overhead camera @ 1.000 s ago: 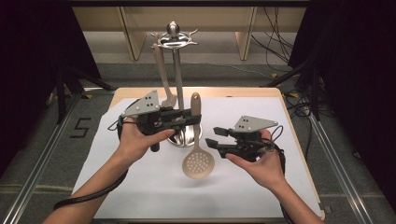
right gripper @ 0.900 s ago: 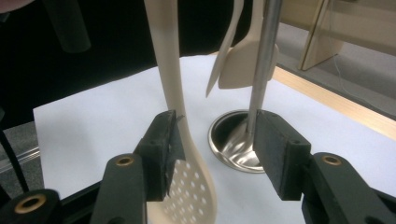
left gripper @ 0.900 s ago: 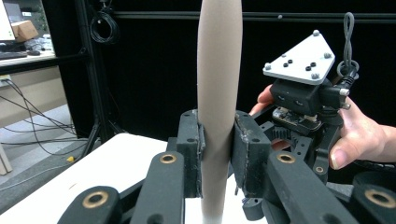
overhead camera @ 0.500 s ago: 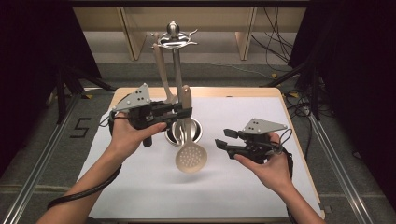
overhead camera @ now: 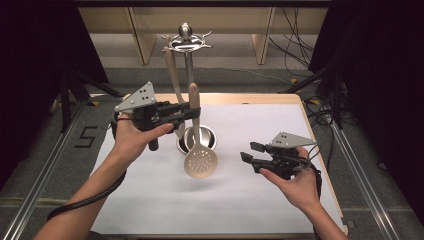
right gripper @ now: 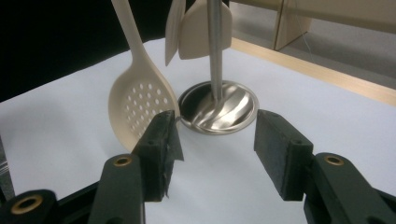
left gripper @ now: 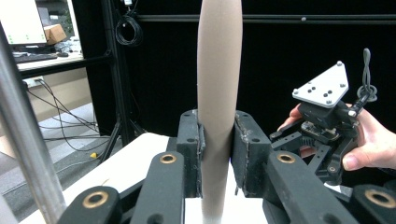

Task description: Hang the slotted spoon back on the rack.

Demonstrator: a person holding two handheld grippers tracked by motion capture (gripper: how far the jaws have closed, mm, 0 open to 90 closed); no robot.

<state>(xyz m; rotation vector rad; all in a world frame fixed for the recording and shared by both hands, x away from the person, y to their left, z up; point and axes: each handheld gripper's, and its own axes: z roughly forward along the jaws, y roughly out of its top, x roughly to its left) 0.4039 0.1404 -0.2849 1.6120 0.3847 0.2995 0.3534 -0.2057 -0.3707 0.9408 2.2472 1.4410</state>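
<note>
**Skimmer lifted clear of the table beside the utensil stand**

Left gripper (overhead camera: 189, 111), left of centre and raised above the table (overhead camera: 150, 210); its jaws are closed onto the beige handle of the slotted spoon (overhead camera: 200, 161), the pads pressing both sides of the shaft in the left gripper view (left gripper: 217, 107); the spoon hangs nearly upright, handle up, its perforated bowl low and just in front of the round steel base of the utensil stand (overhead camera: 189, 75); whether the bowl touches the white sheet cannot be told. The stand rises at the far middle of the table, with another beige utensil (overhead camera: 171, 75) hanging from its top rack. Right gripper (overhead camera: 251, 152), near right and well apart from the spoon, held level and pointing left; its jaws stand apart with nothing between them, and between them in the right gripper view lie the stand's base (right gripper: 219, 108) and the spoon's bowl (right gripper: 140, 105).
</note>
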